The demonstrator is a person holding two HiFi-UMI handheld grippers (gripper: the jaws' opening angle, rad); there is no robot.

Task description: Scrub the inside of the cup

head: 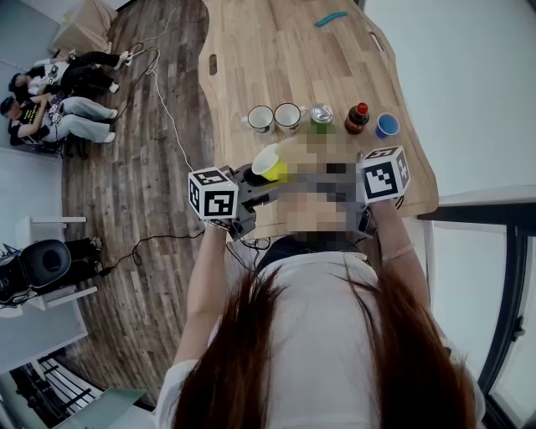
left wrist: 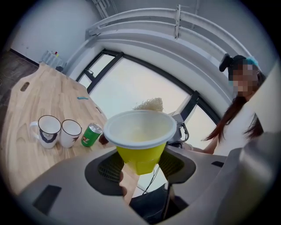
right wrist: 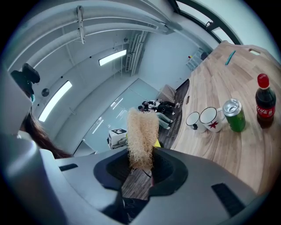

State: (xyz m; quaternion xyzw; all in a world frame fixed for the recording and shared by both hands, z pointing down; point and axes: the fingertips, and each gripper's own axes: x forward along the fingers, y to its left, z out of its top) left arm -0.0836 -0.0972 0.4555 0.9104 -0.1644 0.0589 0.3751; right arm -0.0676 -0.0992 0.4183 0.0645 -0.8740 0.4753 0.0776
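A yellow cup (left wrist: 139, 132) with a white inside and white rim is held up in the air, its mouth tilted toward the camera. My left gripper (left wrist: 139, 165) is shut on its lower body. In the head view the cup (head: 270, 162) hangs above the near table edge, beside the left gripper (head: 255, 180). My right gripper (right wrist: 140, 165) is shut on a pale, curly fibre scrubber (right wrist: 142, 136) that stands up from its jaws. The scrubber's top (left wrist: 150, 104) shows just behind the cup's rim, outside the cup. The cup's inside looks empty.
On the wooden table (head: 276, 59) stand two white mugs (head: 260, 119) (head: 287, 116), a green can (head: 322, 115), a cola bottle (head: 358, 118) and a blue cup (head: 386, 126) in a row. A blue item (head: 331, 18) lies far back. People sit at the far left (head: 59, 92).
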